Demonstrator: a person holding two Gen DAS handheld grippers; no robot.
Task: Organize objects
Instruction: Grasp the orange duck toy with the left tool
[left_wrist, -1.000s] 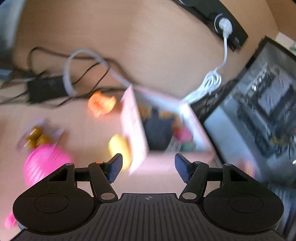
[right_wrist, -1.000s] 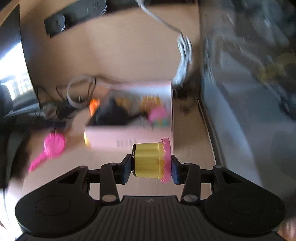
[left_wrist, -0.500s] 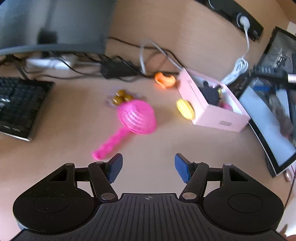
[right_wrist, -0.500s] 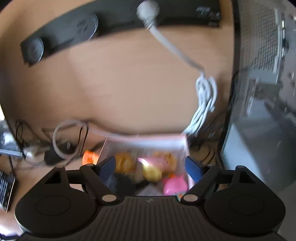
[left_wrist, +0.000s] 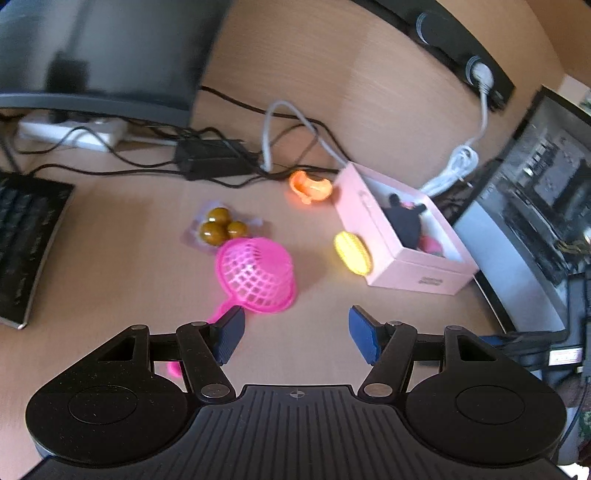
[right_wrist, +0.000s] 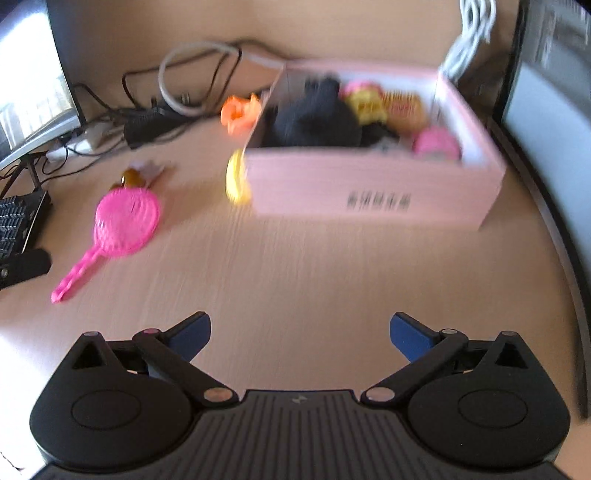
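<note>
- Both pairs of jaws stand spread with nothing between them: the right gripper (right_wrist: 300, 334) has just been opening to its widest over bare desk (right_wrist: 295, 266), and the left gripper (left_wrist: 295, 334) hangs open over the desk too.
- Just beyond the left gripper's left finger lies a pink toy strainer (left_wrist: 255, 275), bowl up, its handle running back under that finger.
- Behind the strainer sits a clear pack of brown balls (left_wrist: 219, 227), close against the bowl's rim.
- Farther right stands an open pink box (right_wrist: 369, 192) with a barcode on its near wall.
- Inside it lie a black soft item (right_wrist: 317, 118), a yellow and pink toy cupcake (right_wrist: 365, 101), an orange-brown toy (right_wrist: 404, 107) and a pink toy (right_wrist: 436, 144); blur hides finer detail.
- A yellow toy (left_wrist: 351, 253) leans on the box's outer left wall, outside it.
- An orange toy (left_wrist: 309, 186) lies on the desk by the box's far left corner, next to the cables (left_wrist: 288, 122).
</note>
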